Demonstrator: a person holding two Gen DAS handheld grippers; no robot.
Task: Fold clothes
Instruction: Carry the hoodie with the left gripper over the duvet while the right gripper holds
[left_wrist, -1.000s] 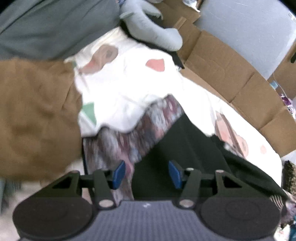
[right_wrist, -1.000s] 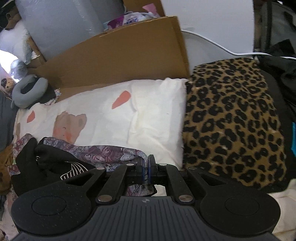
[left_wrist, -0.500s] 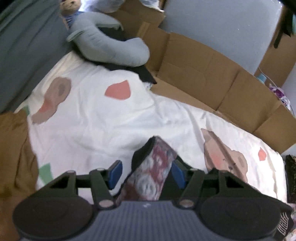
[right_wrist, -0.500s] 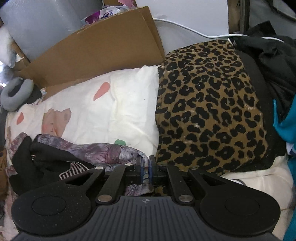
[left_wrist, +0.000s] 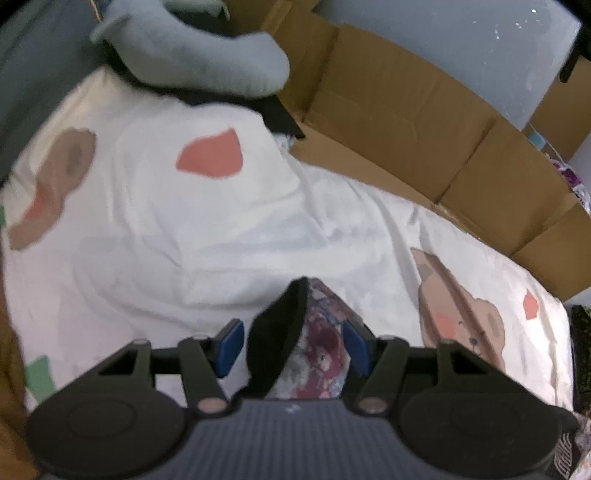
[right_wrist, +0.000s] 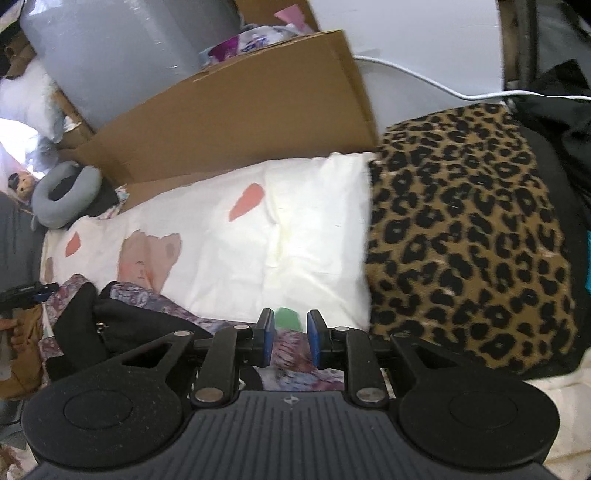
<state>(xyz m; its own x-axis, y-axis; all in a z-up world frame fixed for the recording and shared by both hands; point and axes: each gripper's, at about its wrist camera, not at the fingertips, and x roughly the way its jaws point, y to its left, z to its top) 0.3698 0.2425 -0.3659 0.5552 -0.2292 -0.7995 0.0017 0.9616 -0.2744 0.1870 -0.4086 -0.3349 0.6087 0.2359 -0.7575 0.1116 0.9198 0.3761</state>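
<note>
A black garment with a floral purple lining (right_wrist: 147, 325) lies crumpled on the white bear-print sheet (right_wrist: 314, 229). My right gripper (right_wrist: 291, 343) sits at its right end. Its jaws are opening, and the floral hem lies loose under the gap with the pads off it. My left gripper (left_wrist: 292, 347) stands open astride the garment's other corner (left_wrist: 317, 354), which pokes up between the blue pads (left_wrist: 231, 347), black on the left and floral on the right. In the right wrist view the left gripper (right_wrist: 26, 293) shows at the far left edge.
Flattened cardboard (left_wrist: 424, 122) lines the far side of the bed. A grey neck pillow (left_wrist: 192, 55) lies at the head end. A leopard-print blanket (right_wrist: 461, 236) covers the right end, with dark clothes behind it. A brown garment (left_wrist: 7, 369) sits at the left edge.
My left gripper travelled across the garment from its middle to its far corner, and the brown garment slid out of view. The right jaws went from shut on the floral hem to parted.
</note>
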